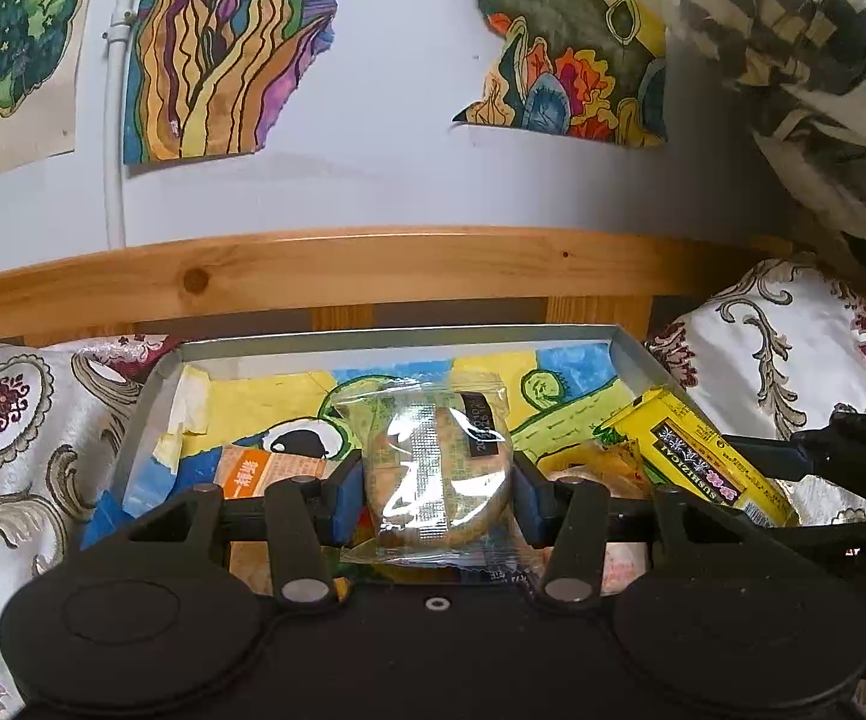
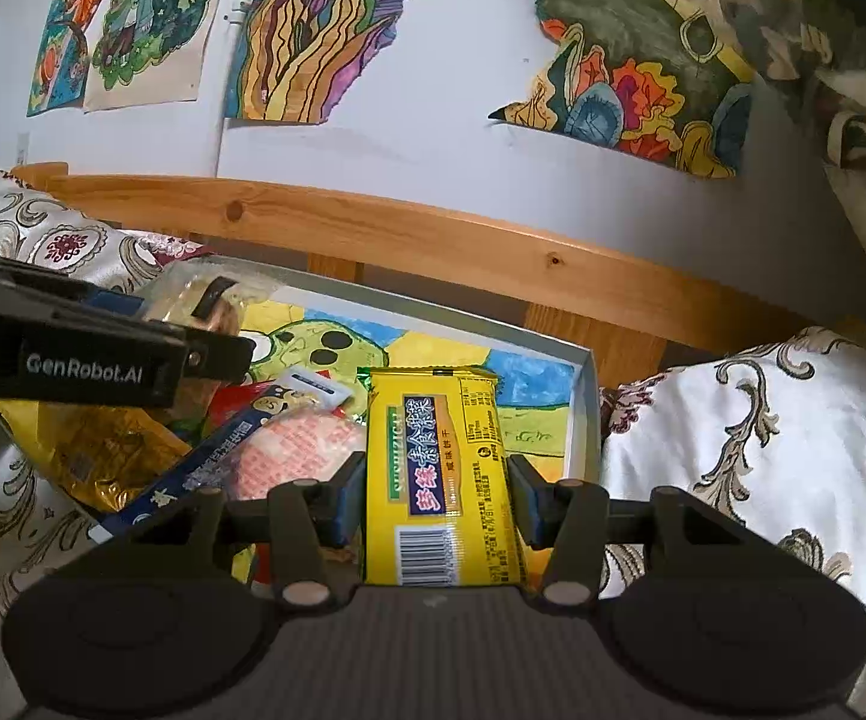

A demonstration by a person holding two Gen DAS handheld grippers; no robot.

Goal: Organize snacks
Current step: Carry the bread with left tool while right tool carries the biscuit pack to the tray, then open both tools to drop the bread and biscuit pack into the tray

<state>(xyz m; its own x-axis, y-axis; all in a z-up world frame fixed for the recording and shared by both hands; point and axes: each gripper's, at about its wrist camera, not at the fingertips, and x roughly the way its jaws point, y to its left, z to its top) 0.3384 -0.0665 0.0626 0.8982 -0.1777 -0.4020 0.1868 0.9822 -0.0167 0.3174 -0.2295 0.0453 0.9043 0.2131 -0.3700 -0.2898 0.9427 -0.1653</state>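
Left wrist view: left gripper (image 1: pixel 437 495) clenched on a clear-wrapped round biscuit pack (image 1: pixel 439 468), fingers (image 1: pixel 345 498) pressed against both sides of the disc, narrow gap only as wide as the pack. Held above the grey-walled tray (image 1: pixel 150 414) lined with a frog drawing. Keep squeeze light to avoid cracking the biscuit; lower flat onto the bare part of the lining at tray left, well apart from the orange sachet (image 1: pixel 264 471). Release only once resting.

Right wrist view: right gripper (image 2: pixel 437 501) clamped on the yellow cracker packet (image 2: pixel 439 468), fingers (image 2: pixel 523 504) touching its long edges, packet pointing forward over the tray (image 2: pixel 586 408). Set lengthwise beside the right wall, next to the pink round snack (image 2: pixel 297 456) and blue stick packet (image 2: pixel 204 468). Avoid the gold crinkled bag (image 2: pixel 96 450) and the left gripper (image 2: pixel 216 354) crossing at left. Tray apparently on a bed with patterned cover (image 2: pixel 763 438).
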